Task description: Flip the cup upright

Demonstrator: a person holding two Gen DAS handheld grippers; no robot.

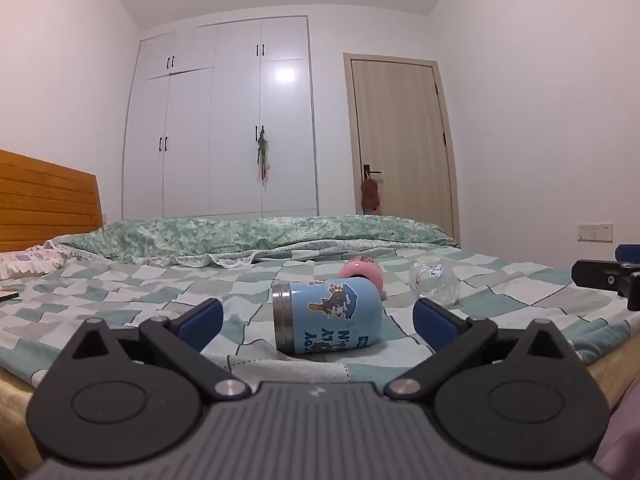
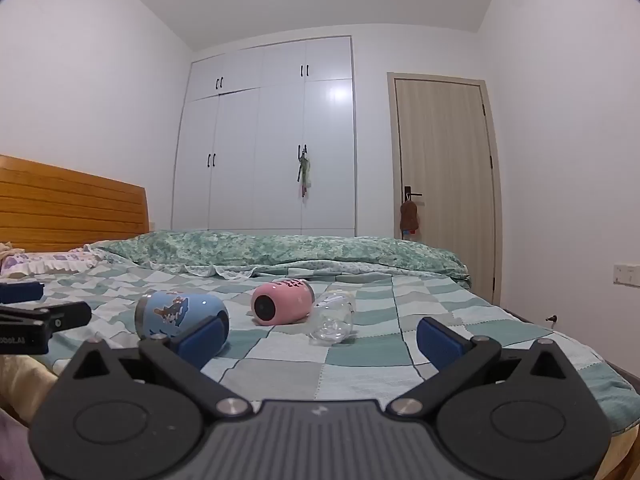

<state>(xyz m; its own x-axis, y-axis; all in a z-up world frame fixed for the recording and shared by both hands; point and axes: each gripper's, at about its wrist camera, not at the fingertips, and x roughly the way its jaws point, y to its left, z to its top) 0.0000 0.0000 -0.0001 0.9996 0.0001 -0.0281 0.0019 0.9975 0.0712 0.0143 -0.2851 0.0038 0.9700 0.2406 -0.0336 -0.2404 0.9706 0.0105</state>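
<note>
A blue cartoon-printed cup [image 1: 328, 316] with a steel rim lies on its side on the checked bedspread [image 1: 120, 292], its mouth facing left. My left gripper [image 1: 318, 320] is open, its blue pads either side of the cup without touching it. Behind it lie a pink cup [image 1: 362, 270] and a clear cup [image 1: 436, 280], both on their sides. In the right wrist view the blue cup [image 2: 180, 312] is at the left, the pink cup [image 2: 282, 302] and the clear cup [image 2: 334, 318] are ahead. My right gripper [image 2: 320, 340] is open and empty, short of them.
A rolled green quilt [image 1: 256, 234] runs across the far side of the bed. A wooden headboard [image 1: 44, 196] and a pillow [image 1: 28, 260] are at the left. A white wardrobe [image 1: 224, 120] and a door [image 1: 400, 136] stand behind. The bed edge is just under both grippers.
</note>
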